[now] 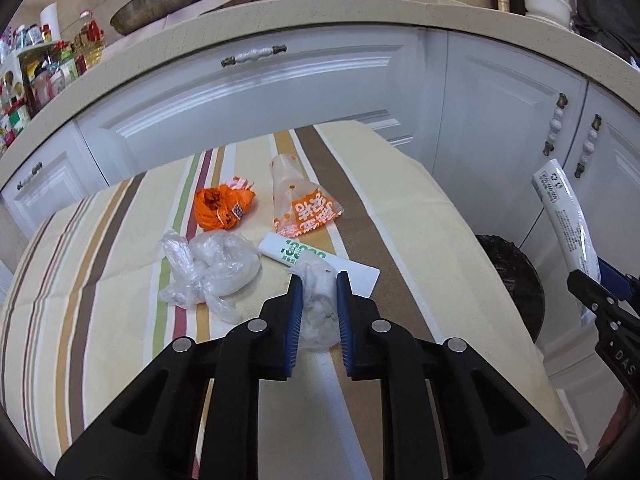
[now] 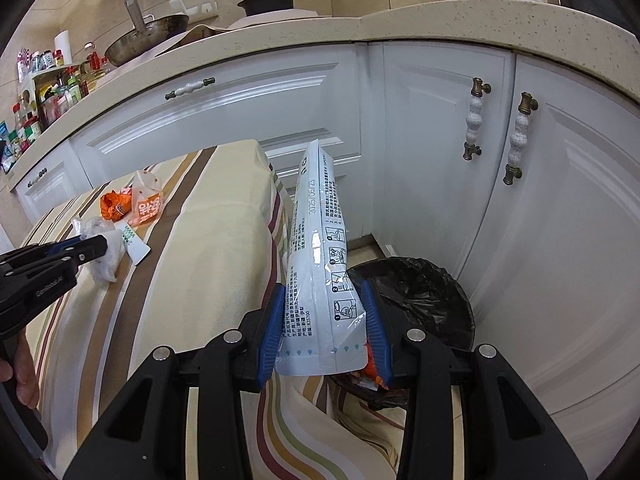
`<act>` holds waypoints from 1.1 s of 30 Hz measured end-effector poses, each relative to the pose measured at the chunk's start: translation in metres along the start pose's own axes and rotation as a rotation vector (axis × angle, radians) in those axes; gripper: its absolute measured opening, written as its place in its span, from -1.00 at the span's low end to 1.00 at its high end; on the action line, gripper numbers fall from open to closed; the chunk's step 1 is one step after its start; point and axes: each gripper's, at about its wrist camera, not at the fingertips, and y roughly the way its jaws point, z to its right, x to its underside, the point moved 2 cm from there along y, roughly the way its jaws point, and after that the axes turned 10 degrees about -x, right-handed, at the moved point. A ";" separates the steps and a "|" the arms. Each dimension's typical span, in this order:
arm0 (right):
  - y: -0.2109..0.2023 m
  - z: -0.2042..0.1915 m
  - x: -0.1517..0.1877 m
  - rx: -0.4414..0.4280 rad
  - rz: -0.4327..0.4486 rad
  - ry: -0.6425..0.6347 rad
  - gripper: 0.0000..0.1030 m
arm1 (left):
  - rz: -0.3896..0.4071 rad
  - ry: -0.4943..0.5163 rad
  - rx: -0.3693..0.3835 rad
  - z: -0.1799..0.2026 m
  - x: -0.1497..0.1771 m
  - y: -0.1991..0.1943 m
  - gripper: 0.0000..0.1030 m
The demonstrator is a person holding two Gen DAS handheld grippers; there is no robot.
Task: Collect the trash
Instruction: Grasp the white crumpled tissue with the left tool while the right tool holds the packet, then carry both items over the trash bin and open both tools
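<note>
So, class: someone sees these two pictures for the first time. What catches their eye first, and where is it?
Probably the tall white printed packet clamped in the right gripper, above the black-lined bin beside the table. Next, the left gripper pinching a crumpled white wad on the striped tablecloth, with the orange wrapper lying behind it.

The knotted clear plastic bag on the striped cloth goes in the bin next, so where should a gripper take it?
Grip the knotted clear plastic bag at its twisted neck, the thin part left of the bulging body. Come from above, jaws across the twist: the body looks too wide and slippery.
</note>
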 end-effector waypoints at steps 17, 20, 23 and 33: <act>-0.026 0.042 -0.005 0.101 0.065 0.056 -0.24 | 0.126 0.094 0.174 0.069 -0.025 -0.056 -0.69; -0.031 0.054 -0.005 0.127 0.076 0.072 -0.24 | 0.132 0.115 0.203 0.093 -0.031 -0.055 -0.69; -0.034 0.065 -0.005 0.146 0.085 0.087 -0.24 | 0.141 0.132 0.209 0.112 -0.034 -0.053 -0.69; -0.031 0.092 -0.007 0.184 0.104 0.110 -0.24 | 0.121 0.174 0.197 0.169 -0.043 -0.033 -0.69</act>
